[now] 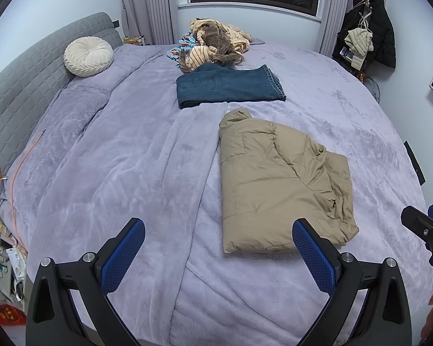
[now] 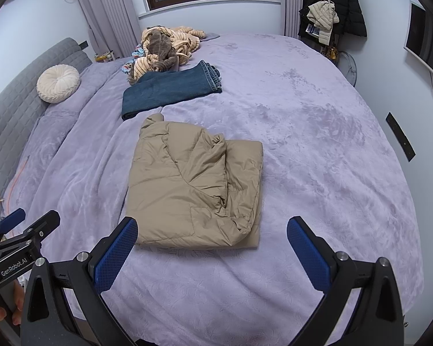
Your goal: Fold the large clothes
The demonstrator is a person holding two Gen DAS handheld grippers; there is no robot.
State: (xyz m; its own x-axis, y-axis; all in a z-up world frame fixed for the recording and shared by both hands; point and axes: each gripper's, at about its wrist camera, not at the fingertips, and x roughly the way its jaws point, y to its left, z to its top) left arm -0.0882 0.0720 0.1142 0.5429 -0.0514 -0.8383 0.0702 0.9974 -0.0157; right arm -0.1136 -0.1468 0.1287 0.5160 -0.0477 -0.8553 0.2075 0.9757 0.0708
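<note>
Jacket (image 2: 196, 184) lies folded near the bed's (image 2: 317, 144) near edge, both your tools, left (image 1: 218, 256) and right (image 2: 212, 253), spread apart and empty above it, so this fold looks done; next, probably take the pile (image 1: 213, 43) at the far edge.

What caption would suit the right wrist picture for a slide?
Open right gripper hovers before a folded tan puffer jacket on a lilac bed, folded jeans beyond.

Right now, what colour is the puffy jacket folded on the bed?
The puffy jacket is tan, a light khaki brown. It shows best in the right wrist view.
</note>
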